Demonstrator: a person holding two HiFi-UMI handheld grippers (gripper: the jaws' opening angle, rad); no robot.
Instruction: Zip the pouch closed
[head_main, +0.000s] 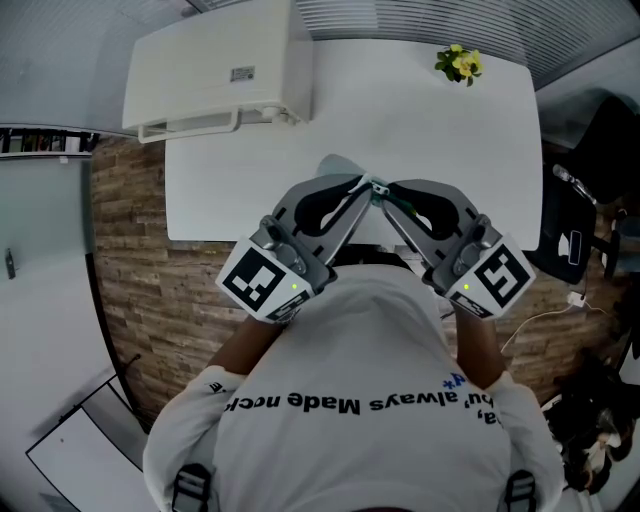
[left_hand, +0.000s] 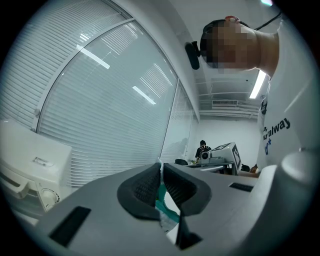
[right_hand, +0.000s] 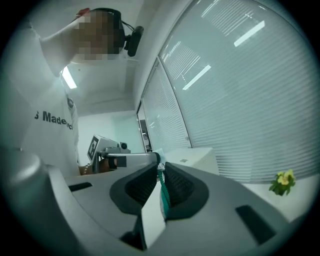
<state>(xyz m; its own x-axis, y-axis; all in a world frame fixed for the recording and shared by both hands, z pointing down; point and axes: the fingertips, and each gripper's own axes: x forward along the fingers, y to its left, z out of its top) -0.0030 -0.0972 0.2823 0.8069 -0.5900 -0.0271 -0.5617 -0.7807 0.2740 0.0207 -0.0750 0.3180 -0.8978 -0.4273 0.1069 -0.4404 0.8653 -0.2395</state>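
Note:
The pouch is white with a teal zipper strip (left_hand: 165, 206) and is held up in the air between both grippers. In the left gripper view, my left gripper (left_hand: 161, 170) is shut on its edge, and the fabric runs down between the ribbed pads. In the right gripper view, my right gripper (right_hand: 159, 167) is shut on the pouch (right_hand: 152, 220) at the zipper line (right_hand: 162, 195). From the head view, the left gripper (head_main: 365, 188) and the right gripper (head_main: 386, 192) meet tip to tip over the table's near edge. They hide most of the pouch.
A white table (head_main: 450, 130) stands ahead, with a white boxy appliance (head_main: 215, 70) at its far left and a small yellow flower (head_main: 458, 63) at its far right. A black chair (head_main: 575, 220) is to the right. The floor has a brick pattern (head_main: 150, 260).

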